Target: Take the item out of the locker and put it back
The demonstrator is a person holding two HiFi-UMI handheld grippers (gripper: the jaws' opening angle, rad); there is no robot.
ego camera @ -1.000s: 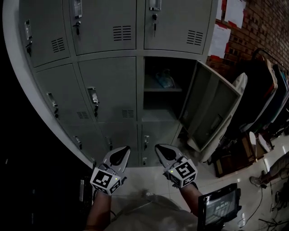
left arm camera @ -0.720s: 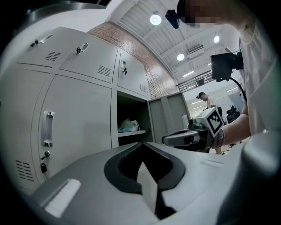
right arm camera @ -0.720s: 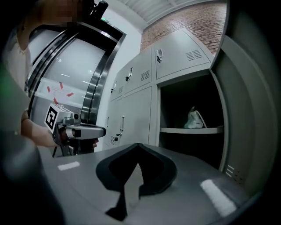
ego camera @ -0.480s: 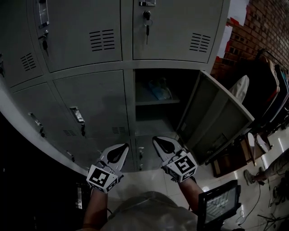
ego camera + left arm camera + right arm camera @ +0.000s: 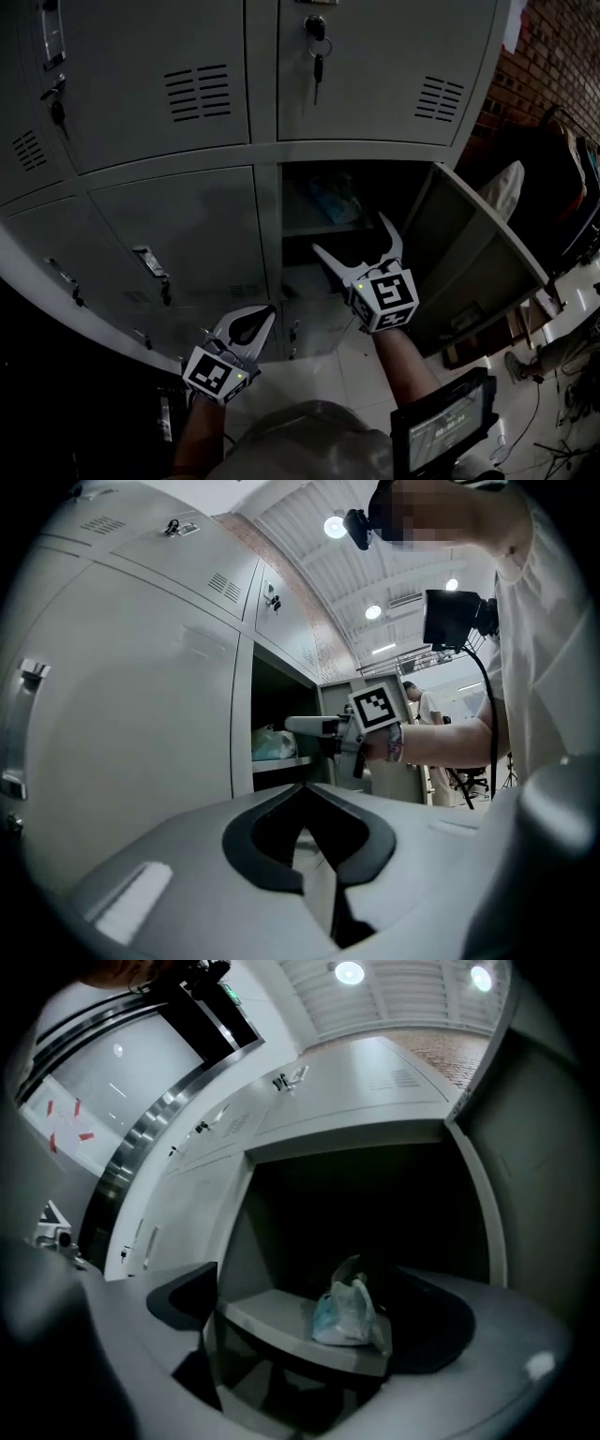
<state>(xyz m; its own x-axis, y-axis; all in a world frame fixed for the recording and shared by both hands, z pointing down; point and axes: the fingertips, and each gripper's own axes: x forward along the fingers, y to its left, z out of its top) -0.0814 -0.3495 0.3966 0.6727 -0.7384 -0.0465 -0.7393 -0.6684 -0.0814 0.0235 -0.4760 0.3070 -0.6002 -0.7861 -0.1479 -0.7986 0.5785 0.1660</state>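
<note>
The locker [image 5: 267, 155] has one compartment open in its middle row, with the door [image 5: 478, 253] swung out to the right. Inside, a small pale plastic bag [image 5: 333, 199] sits on the shelf [image 5: 314, 228], toward the shelf's near edge. It appears to be the item the task means, and it has not been lifted.

The right hand-held gripper [image 5: 352, 234] is raised to the mouth of that compartment and points at the bag. Its jaws are opening, spread wide and released, with nothing pressed between them. In the right gripper view the bag [image 5: 345, 1314] lies ahead in the gap between the jaws, on the shelf [image 5: 272, 1321], but the pads are not touching it. The left gripper view shows the bag [image 5: 274, 744] just beyond the right gripper's tips.

The left hand-held gripper [image 5: 267, 314] hangs low and near, in front of the closed lower lockers. Its jaws are clenched together and empty.

So the task looks to be at its very start. The door is open and the reach is under way. Grasping the bag, drawing it out and setting it back on the shelf all remain to be done.
</note>
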